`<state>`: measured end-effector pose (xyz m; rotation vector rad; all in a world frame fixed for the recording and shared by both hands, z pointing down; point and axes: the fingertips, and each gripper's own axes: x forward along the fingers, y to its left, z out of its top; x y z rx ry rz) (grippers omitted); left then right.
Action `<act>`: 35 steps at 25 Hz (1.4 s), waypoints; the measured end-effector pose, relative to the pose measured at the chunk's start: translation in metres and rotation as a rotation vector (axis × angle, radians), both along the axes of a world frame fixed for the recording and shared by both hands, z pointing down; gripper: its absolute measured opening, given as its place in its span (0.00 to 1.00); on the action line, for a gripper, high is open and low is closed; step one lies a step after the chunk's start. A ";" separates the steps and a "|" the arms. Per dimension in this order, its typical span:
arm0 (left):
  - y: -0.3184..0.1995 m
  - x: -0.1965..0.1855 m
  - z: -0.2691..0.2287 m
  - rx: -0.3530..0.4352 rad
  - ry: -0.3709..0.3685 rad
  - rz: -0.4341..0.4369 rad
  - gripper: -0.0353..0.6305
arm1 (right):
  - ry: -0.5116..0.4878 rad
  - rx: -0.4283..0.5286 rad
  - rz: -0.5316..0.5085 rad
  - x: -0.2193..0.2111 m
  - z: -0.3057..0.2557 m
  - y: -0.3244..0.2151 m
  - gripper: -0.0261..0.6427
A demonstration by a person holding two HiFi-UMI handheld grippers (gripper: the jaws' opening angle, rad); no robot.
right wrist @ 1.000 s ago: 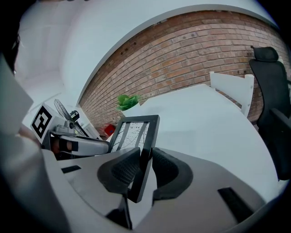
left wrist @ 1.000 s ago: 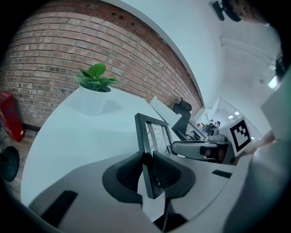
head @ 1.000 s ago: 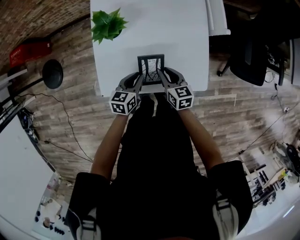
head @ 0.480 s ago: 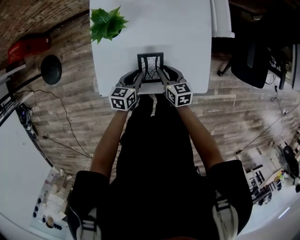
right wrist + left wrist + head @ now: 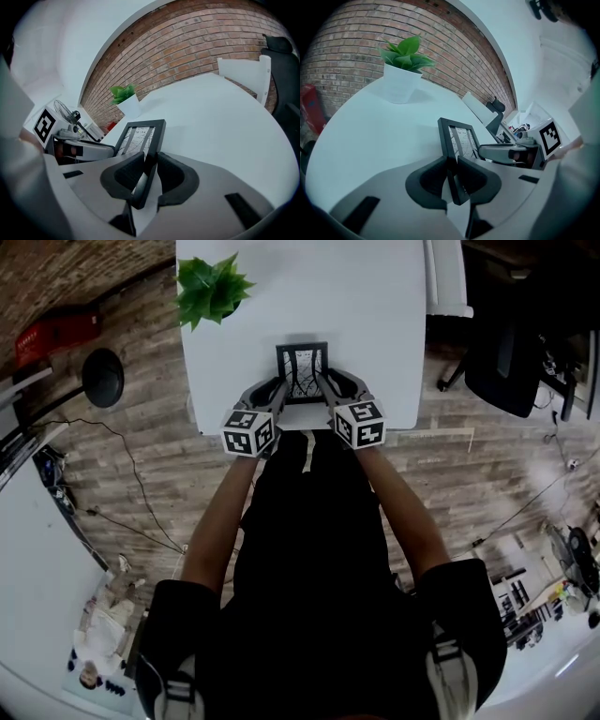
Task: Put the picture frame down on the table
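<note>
A small black picture frame holding a line-pattern print is held low over the near edge of the white table, facing up towards me. My left gripper is shut on its left side bar. On the opposite side bar, my right gripper is shut. In the left gripper view the pads pinch the bar. The right gripper view shows the same grip. Whether the frame's lower edge touches the table is hidden behind the jaws.
A potted green plant in a white pot stands at the table's far left corner. A white chair is at the table's right side, with a black office chair beyond. A floor fan stands to the left.
Both grippers keep their hold on the frame. Frame and grippers have shifted only slightly, a little farther over the table.
</note>
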<state>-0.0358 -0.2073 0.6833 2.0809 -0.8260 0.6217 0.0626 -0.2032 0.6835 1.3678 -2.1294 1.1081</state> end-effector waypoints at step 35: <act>-0.006 0.004 0.015 -0.005 -0.013 -0.004 0.18 | -0.002 -0.027 0.095 0.011 0.011 -0.006 0.17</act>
